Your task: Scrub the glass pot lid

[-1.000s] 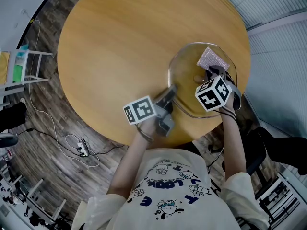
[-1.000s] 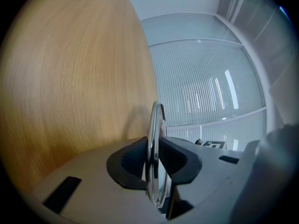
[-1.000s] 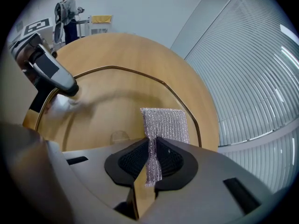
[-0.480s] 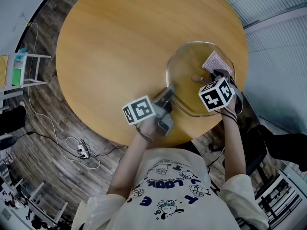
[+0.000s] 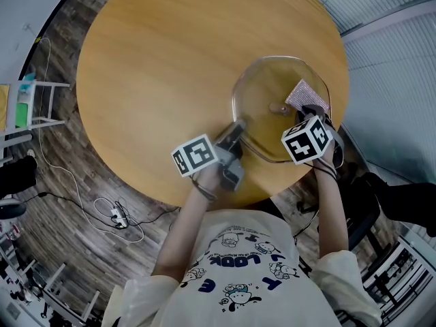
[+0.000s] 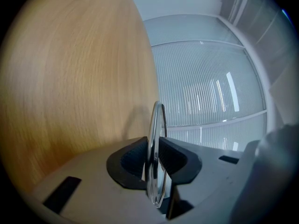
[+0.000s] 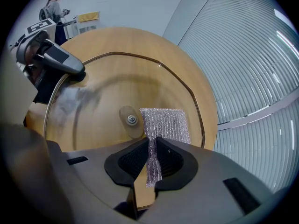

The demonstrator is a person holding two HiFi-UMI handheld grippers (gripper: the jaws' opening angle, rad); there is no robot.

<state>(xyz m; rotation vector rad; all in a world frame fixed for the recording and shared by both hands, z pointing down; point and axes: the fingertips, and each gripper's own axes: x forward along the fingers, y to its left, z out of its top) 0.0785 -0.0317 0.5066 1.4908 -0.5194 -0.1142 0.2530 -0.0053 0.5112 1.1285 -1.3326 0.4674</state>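
Scrub step in hand: left tongs (image 6: 156,157) clenched on the rim of the glass pot lid (image 5: 262,125) at the surface's (image 5: 150,67) 4 o'clock, right tongs (image 7: 152,160) grasping the scrub pad (image 7: 166,122) at the lid's 2 o'clock; next move probably calls for sweeping across unscrubbed glass.

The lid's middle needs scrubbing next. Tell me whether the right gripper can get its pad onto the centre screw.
Probably yes. The scrub pad in the right gripper lies on the glass lid right beside the centre screw, nothing between them; the left gripper clamps the rim aside.
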